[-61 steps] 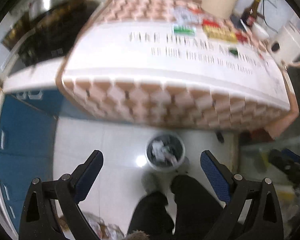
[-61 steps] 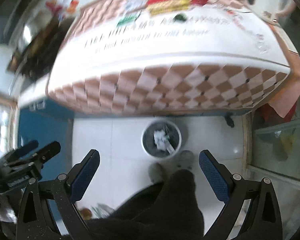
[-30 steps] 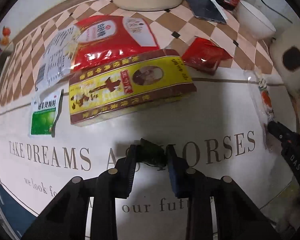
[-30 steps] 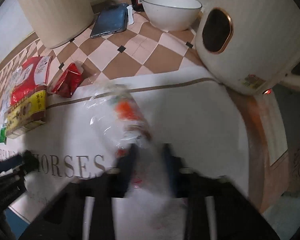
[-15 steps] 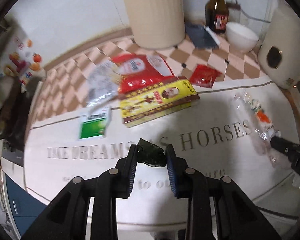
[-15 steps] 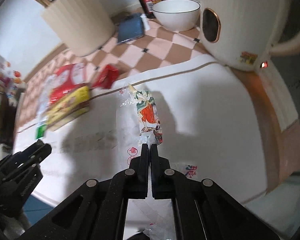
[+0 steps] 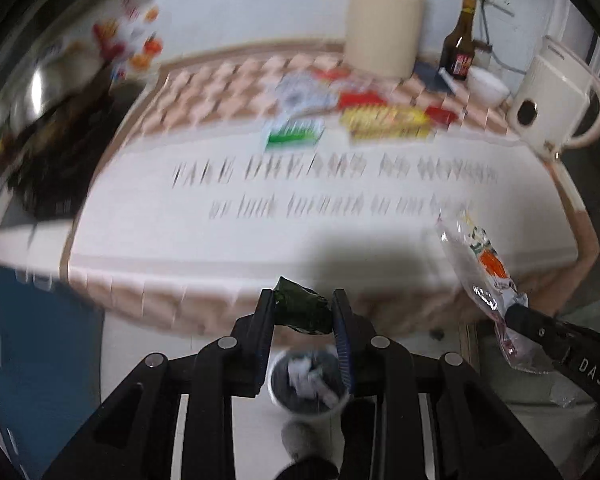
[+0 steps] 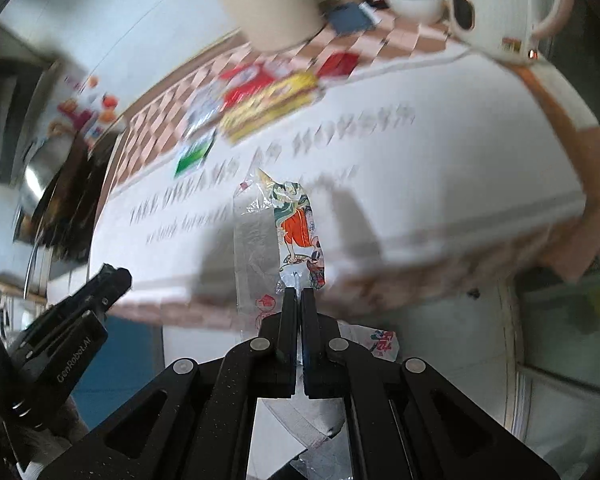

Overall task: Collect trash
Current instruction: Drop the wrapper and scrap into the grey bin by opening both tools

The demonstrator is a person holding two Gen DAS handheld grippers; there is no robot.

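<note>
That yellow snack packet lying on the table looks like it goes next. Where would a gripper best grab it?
Probably by its near long edge, coming down from above on the table's front side. The yellow packet lies flat, wide and thin, so an edge pinch suits it; red packets crowd its far side. Blur hides finer detail.

**Black Twin-Finger Rigs**

Matte black linkage arms with silver pivot screws, lower centre of both views. Blue pads on left gripper (image 7: 303, 312) fingers. White lettering "GenRobot.AI" and "DAS" on side bodies. Right gripper (image 8: 299, 300) likewise black. Dark trousers at bottom edge.
</note>
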